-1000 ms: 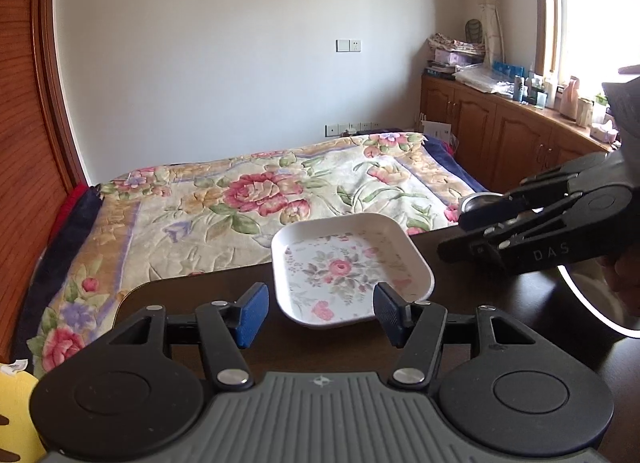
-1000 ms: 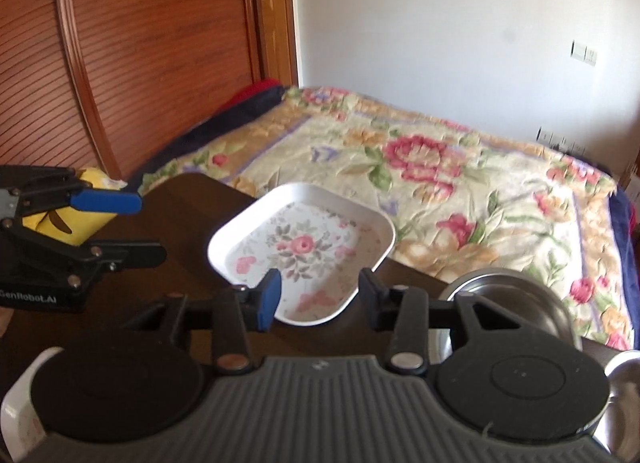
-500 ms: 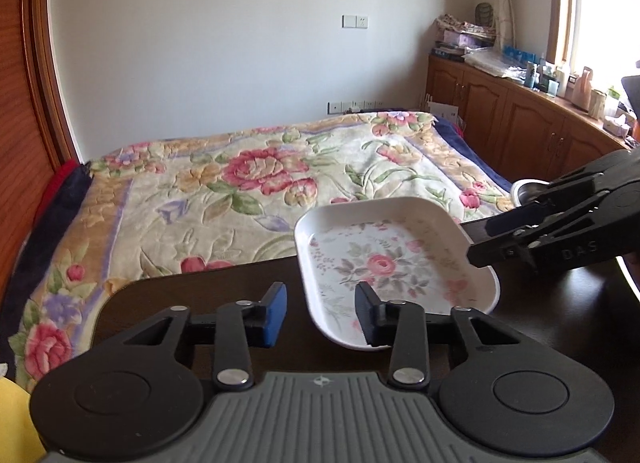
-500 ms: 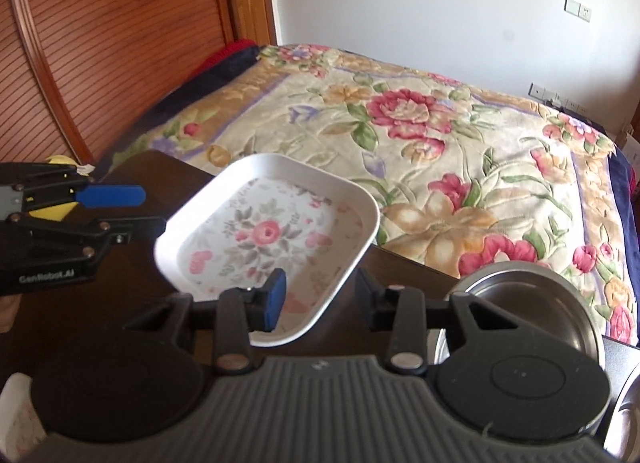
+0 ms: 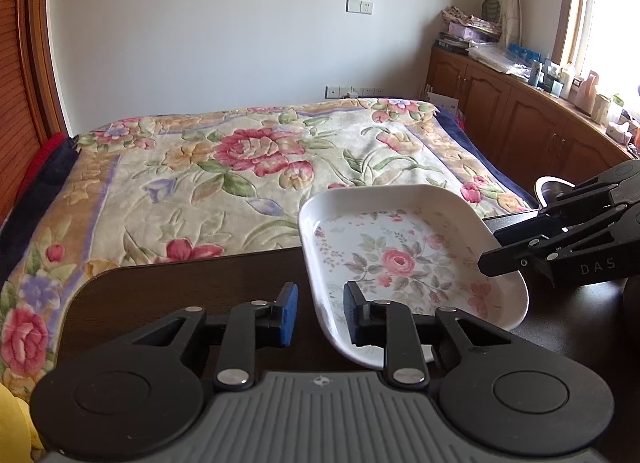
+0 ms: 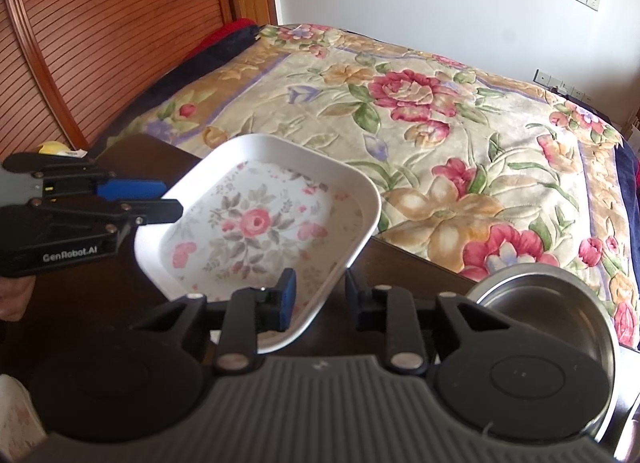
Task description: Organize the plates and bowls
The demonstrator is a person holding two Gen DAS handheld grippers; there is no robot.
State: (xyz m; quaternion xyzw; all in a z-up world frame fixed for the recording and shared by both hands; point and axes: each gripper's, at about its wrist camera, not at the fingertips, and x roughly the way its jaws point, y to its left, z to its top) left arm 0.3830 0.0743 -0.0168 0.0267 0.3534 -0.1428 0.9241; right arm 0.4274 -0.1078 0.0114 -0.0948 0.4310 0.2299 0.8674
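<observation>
Floral plate now lifted off table, tilted, rim pinched at 3 o'clock by right gripper, left gripper straddling 9 o'clock rim (grip unclear) — stacking next, prob.

White square plate, rounded corners, raised rim, pink rose and grey-green leaf print inside. Plate tilted, one edge lifted above dark table, far corner reaching over table edge toward bed side. Near rim sits between fingers of both grippers, left side and right side. Steel bowl, round, shiny, empty, stands upright on table to right of plate, near but apart from it. Second metal rim at far right edge, too cut off to tell.
</observation>
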